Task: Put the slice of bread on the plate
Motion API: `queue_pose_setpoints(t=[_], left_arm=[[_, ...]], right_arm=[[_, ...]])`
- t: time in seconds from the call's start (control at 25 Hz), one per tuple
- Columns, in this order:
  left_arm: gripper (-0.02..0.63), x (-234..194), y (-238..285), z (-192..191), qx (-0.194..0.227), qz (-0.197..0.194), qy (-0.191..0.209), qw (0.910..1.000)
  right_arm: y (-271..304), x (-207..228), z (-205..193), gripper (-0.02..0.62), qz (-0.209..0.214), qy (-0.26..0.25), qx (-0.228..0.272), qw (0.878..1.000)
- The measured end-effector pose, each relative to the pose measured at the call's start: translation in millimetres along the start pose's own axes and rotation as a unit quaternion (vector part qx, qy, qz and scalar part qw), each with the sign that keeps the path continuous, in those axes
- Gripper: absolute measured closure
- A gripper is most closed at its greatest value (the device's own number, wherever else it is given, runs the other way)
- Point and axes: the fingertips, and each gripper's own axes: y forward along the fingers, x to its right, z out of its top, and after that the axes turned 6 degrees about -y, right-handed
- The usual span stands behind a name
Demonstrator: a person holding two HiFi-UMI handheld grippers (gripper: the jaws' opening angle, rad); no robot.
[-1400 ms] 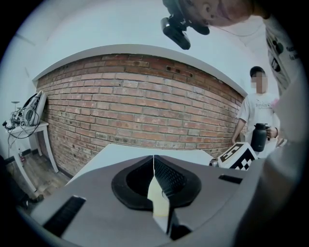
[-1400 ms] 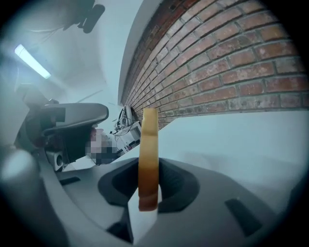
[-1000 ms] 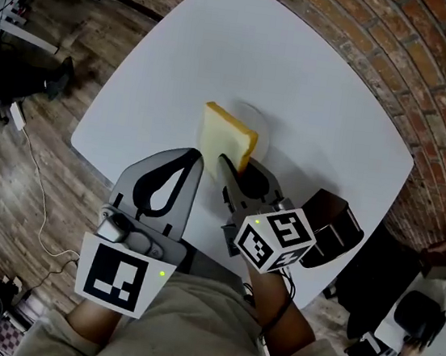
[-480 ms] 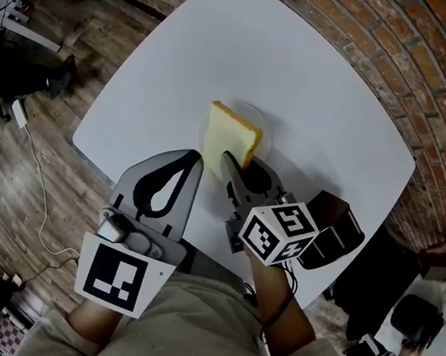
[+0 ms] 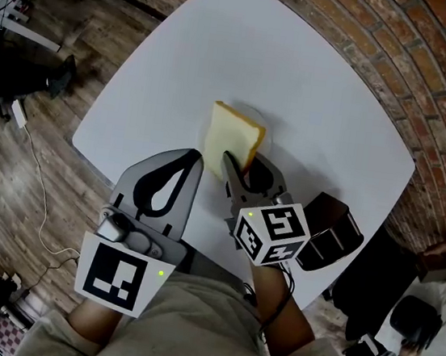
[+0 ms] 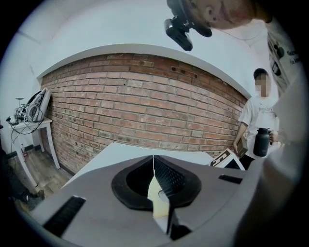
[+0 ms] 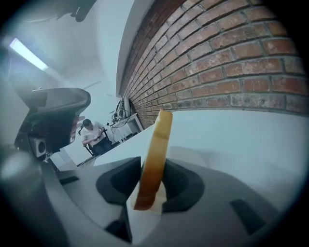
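A slice of bread [image 5: 233,139] with a tan crust stands on edge between the jaws of my right gripper [image 5: 236,167], just over a white plate [image 5: 266,140] on the white table [image 5: 223,51]. The right gripper view shows the slice [image 7: 155,159] upright between both pads, with the plate [image 7: 195,157] behind it. The right jaws are opening, and the pads still touch the bread. My left gripper [image 5: 186,158] rests close beside it on the left, shut with nothing in it. Its jaws [image 6: 153,161] meet in a thin line, and the bread [image 6: 157,198] shows through a gap below them.
A dark boxy object [image 5: 327,231] sits at the table's near right edge, beside my right gripper's marker cube [image 5: 271,233]. A brick wall [image 5: 429,94] runs past the far side. Cables [image 5: 38,189] lie on the wooden floor at the left. A person [image 5: 424,322] sits at the lower right.
The right gripper has rolled a little and carried the upright slice slightly to the right, over the plate. The left gripper has not moved.
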Motion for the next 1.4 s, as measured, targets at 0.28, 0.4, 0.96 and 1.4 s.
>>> queue_pose_setpoints(t=[0.28, 0.4, 0.96, 1.4], left_arm=[[0.592, 0, -1, 0, 0.004, 0.000, -0.001, 1.0000], [0.592, 0, -3, 0, 0.005, 0.000, -0.002, 1.0000], [0.592, 0, -7, 1, 0.008, -0.003, -0.005, 1.0000], [0.592, -1, -13, 6, 0.016, -0.001, -0.006, 0.9999]], right_arm=[[2, 7, -3, 0.398, -0.043, -0.057, -0.020, 0.997], [4, 12, -12, 0.342, -0.053, -0.056, -0.036, 0.996], [4, 31, -27, 0.219, -0.121, -0.092, -0.091, 0.984], [-4, 29, -15, 0.210, -0.132, -0.091, -0.068, 0.985]])
